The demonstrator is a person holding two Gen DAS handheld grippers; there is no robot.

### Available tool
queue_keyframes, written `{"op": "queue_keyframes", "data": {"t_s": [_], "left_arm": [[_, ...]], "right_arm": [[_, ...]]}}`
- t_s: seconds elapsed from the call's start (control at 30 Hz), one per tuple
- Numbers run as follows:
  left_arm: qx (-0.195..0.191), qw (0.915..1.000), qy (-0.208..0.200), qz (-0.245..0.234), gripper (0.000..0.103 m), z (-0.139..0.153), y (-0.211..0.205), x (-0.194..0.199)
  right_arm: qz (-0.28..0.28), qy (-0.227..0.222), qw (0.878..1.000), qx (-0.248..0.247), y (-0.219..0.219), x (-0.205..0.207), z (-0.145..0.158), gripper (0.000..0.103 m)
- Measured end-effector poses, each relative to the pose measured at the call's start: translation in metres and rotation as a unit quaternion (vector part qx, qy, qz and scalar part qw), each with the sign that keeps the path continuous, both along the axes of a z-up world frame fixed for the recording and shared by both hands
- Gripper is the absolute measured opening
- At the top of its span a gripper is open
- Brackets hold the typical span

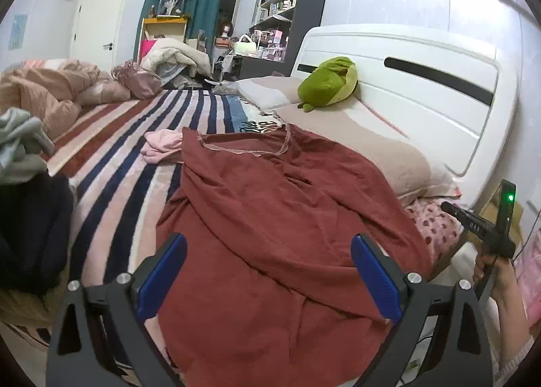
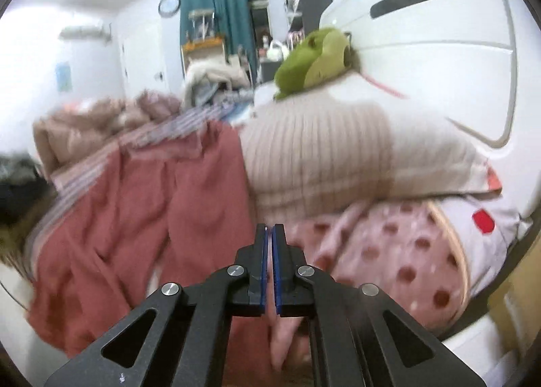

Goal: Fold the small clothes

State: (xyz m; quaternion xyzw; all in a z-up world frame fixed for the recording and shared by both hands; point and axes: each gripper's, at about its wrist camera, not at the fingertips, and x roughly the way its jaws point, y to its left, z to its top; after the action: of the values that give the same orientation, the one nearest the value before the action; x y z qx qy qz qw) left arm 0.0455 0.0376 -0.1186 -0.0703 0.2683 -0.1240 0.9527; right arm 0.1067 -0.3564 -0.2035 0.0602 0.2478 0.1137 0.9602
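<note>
Right gripper (image 2: 269,230) is reaching in from the bottom centre, its blue pads (image 2: 274,272) sitting almost together with only a thin slit between them and nothing visibly caught there. View is smearing with motion blur. A rust-red garment (image 2: 142,204) is lying spread and rumpled across the left of the bed, over a striped blanket (image 2: 169,126). A ribbed beige pillow (image 2: 324,150) is resting just beyond the fingertips, leaning toward the white headboard (image 2: 439,59). A green plush toy (image 2: 304,62) is sitting on top of the pillow. Pink polka-dot fabric (image 2: 389,251) is lying below the pillow, right of the gripper. Teal curtains (image 2: 219,11) are hanging at the far wall.
</note>
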Motion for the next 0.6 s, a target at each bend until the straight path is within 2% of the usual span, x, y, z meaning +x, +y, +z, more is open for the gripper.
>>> {"op": "queue_keyframes", "data": {"t_s": [0.03, 0.07, 0.1, 0.13, 0.17, 0.23, 0.3, 0.4, 0.43, 0.5, 0.53, 0.6], "left_arm": [[-0.005, 1.0000, 0.000, -0.001, 0.096, -0.001, 0.003, -0.001], [-0.007, 1.0000, 0.001, -0.002, 0.096, -0.001, 0.005, -0.001], [-0.007, 1.0000, 0.002, -0.002, 0.096, -0.002, 0.007, -0.002], [-0.008, 1.0000, 0.004, -0.001, 0.096, -0.003, 0.009, -0.002], [-0.009, 0.9999, 0.005, -0.002, 0.097, -0.003, 0.010, -0.003], [-0.016, 0.9998, 0.010, -0.003, 0.098, -0.005, 0.013, -0.003], [-0.024, 0.9996, 0.016, -0.003, 0.098, -0.008, 0.014, -0.001], [-0.027, 0.9994, 0.021, 0.000, 0.098, -0.009, 0.011, 0.001], [-0.027, 0.9994, 0.021, 0.000, 0.098, -0.008, 0.010, 0.002], [-0.026, 0.9994, 0.022, -0.001, 0.098, -0.007, 0.006, 0.002], [-0.023, 0.9995, 0.021, -0.003, 0.098, -0.006, 0.004, 0.002], [-0.021, 0.9996, 0.020, -0.005, 0.098, -0.005, 0.002, 0.003]], "right_arm": [[0.025, 0.016, 0.999, 0.014, -0.001, 0.006, 0.002, 0.001], [0.058, 0.060, 0.996, 0.039, 0.000, 0.015, -0.005, 0.002], [0.069, 0.086, 0.993, 0.046, 0.002, 0.021, -0.012, 0.007], [0.070, 0.101, 0.992, 0.038, 0.007, 0.024, -0.020, 0.023], [0.062, 0.107, 0.992, 0.014, 0.014, 0.024, -0.031, 0.033], [0.053, 0.119, 0.991, -0.014, 0.021, 0.024, -0.047, 0.033], [0.068, 0.133, 0.989, -0.003, 0.024, 0.023, -0.061, 0.034], [0.081, 0.125, 0.989, -0.011, 0.029, 0.016, -0.066, 0.037], [0.078, 0.123, 0.989, -0.011, 0.029, 0.014, -0.066, 0.035], [0.079, 0.112, 0.991, -0.013, 0.030, 0.009, -0.068, 0.005], [0.078, 0.102, 0.991, -0.019, 0.033, 0.007, -0.069, 0.001], [0.072, 0.086, 0.993, -0.044, 0.039, 0.004, -0.068, 0.000]]}}
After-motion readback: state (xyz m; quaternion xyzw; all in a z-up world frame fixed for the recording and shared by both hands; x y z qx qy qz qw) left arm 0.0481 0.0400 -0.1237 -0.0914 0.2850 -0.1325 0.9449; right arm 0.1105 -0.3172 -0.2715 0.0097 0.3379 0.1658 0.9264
